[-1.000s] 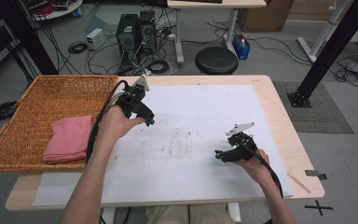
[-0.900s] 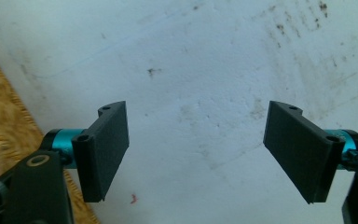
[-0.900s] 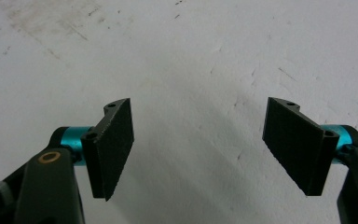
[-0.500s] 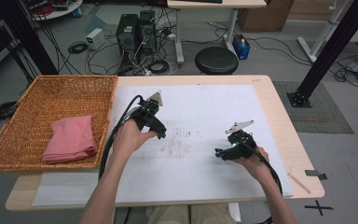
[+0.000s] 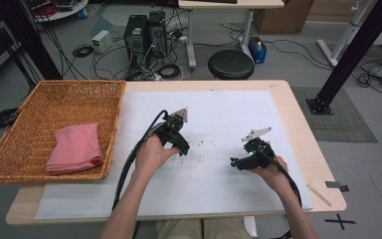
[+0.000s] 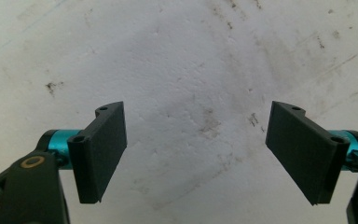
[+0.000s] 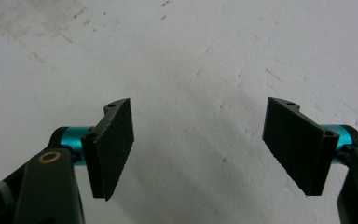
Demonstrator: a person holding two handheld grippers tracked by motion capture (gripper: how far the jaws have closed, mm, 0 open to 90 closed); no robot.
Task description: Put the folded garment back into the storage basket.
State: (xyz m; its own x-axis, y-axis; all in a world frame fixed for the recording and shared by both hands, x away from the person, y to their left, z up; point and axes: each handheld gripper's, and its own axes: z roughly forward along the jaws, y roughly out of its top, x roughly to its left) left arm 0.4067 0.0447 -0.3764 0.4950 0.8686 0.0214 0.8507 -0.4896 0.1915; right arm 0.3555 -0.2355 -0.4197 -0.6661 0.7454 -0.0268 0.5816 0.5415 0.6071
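Note:
My left gripper (image 5: 180, 144) hovers over the middle of the white sheet (image 5: 219, 114), held in the person's left hand. Its two black jaws stand wide apart with nothing between them, seen over stained paper in the left gripper view (image 6: 196, 149). My right gripper (image 5: 238, 163) rests low over the sheet's right part, in the right hand. Its jaws also stand wide apart and empty over bare paper in the right gripper view (image 7: 198, 144). A folded pink cloth (image 5: 74, 148) lies in the wicker basket (image 5: 54, 99) at the table's left.
The wooden table (image 5: 308, 144) carries the white sheet and the basket. A thin stick (image 5: 319, 194) lies near the right front corner. Beyond the far edge are a black stool (image 5: 231, 63), computer towers (image 5: 144, 32) and cables on the floor.
The left gripper has moved right and toward the person, from near the basket's corner to the sheet's middle. The right gripper has stayed almost in place.

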